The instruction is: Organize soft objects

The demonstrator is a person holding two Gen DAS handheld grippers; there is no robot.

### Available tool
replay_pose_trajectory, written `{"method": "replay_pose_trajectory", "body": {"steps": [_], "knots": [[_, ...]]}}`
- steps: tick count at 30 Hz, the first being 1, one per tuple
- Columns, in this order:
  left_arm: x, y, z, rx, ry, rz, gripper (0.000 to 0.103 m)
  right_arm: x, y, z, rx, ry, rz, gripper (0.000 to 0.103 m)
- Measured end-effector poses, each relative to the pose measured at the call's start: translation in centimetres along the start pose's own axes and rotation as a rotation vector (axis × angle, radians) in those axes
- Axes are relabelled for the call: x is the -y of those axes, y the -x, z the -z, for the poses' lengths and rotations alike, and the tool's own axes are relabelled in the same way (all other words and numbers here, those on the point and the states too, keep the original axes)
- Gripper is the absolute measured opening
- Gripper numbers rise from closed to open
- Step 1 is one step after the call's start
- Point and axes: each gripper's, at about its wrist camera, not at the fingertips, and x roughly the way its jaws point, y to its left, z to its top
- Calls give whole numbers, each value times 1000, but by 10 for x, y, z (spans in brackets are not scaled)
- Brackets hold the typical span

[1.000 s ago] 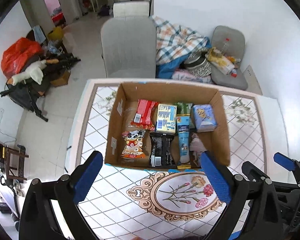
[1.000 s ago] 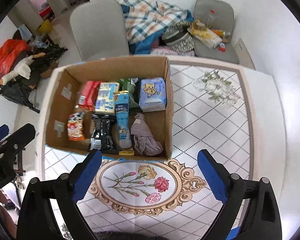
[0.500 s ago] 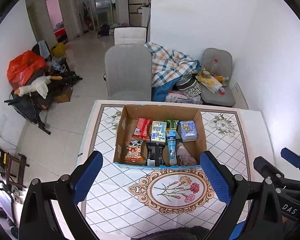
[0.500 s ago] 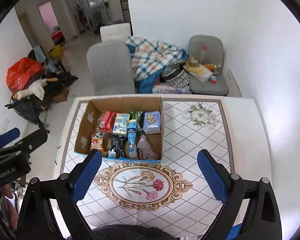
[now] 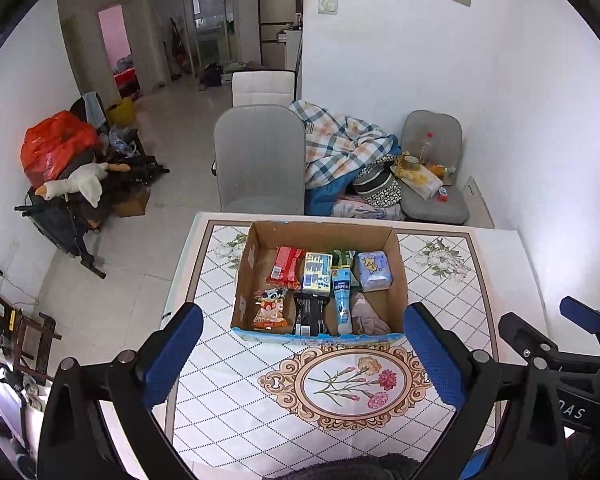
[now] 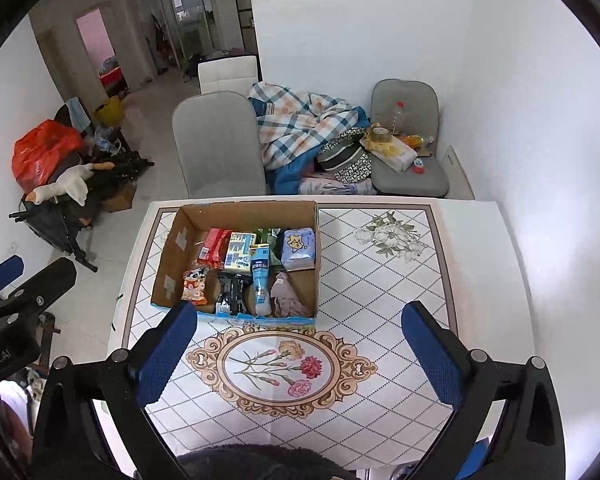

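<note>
Left wrist: both claws [image 5: 304, 354] [image 6: 298, 352] wide, empty.

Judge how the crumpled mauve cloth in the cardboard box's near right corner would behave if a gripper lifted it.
The crumpled mauve cloth lies in loose folds, so it would probably hang limp and unfold when lifted. It looks thin, likely light for its size. Wedged beside the upright blue tube in the cardboard box, it might drag that tube along.

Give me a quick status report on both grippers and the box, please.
Left gripper open, empty. Right gripper open, empty, both high above the table. Cardboard box packed with packets and a crumpled cloth. Nothing in the way.
</note>
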Motion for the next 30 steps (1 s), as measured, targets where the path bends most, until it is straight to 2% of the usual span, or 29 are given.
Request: {"method": "replay_pose_trajectory", "body": {"steps": [14, 30], "knots": [[-5, -2, 5, 5, 30, -27, 103, 2, 0, 6, 10, -8, 37, 103], [-7, -6, 12, -18, 14, -38, 103, 3, 3, 5, 28, -15, 61, 103]]}}
